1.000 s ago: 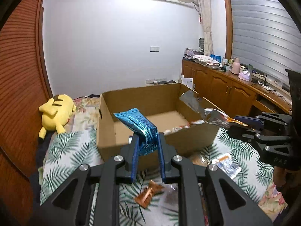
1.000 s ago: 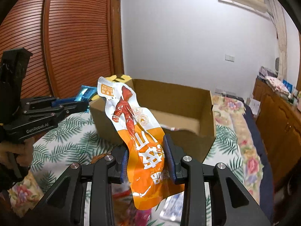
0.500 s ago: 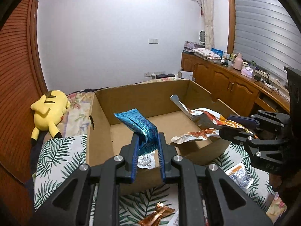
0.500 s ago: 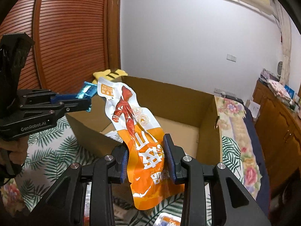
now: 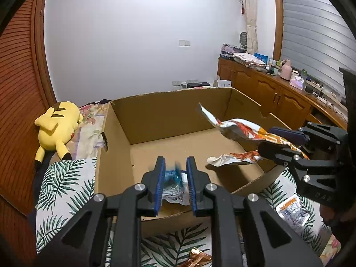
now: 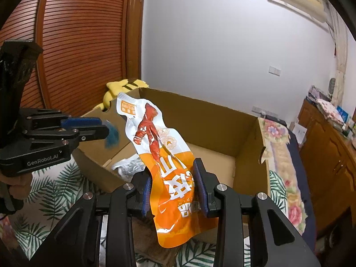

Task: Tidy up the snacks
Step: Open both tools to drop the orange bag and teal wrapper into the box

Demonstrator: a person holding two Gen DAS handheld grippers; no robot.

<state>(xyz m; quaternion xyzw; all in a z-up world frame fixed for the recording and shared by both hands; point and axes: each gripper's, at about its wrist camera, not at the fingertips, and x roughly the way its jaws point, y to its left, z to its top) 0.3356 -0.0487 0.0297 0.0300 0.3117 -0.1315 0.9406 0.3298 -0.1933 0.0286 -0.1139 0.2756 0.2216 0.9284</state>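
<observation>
An open cardboard box (image 5: 115,146) (image 6: 244,138) sits on the leaf-print bed. My left gripper (image 5: 175,166) (image 6: 104,129) is over the box's near-left part with its fingers apart; a blurred blue snack packet (image 5: 174,175) (image 6: 112,136) is dropping between them. My right gripper (image 6: 173,178) (image 5: 264,140) has widened over the box's right side; the orange-and-white snack bag (image 6: 169,173) (image 5: 235,126) still hangs between its fingers. A clear packet (image 5: 173,194) (image 6: 129,166) lies on the box floor.
A yellow plush toy (image 5: 57,124) lies left of the box. Loose snack packets (image 5: 291,211) lie on the bed at the right, and a brown wrapper (image 5: 198,258) lies in front. Wooden cabinets (image 5: 278,98) line the right wall; a slatted wardrobe (image 6: 77,44) stands left.
Both grippers moved forward over the box. The left gripper opened and the blue packet is falling from it. The right gripper's fingers widened around the orange bag.
</observation>
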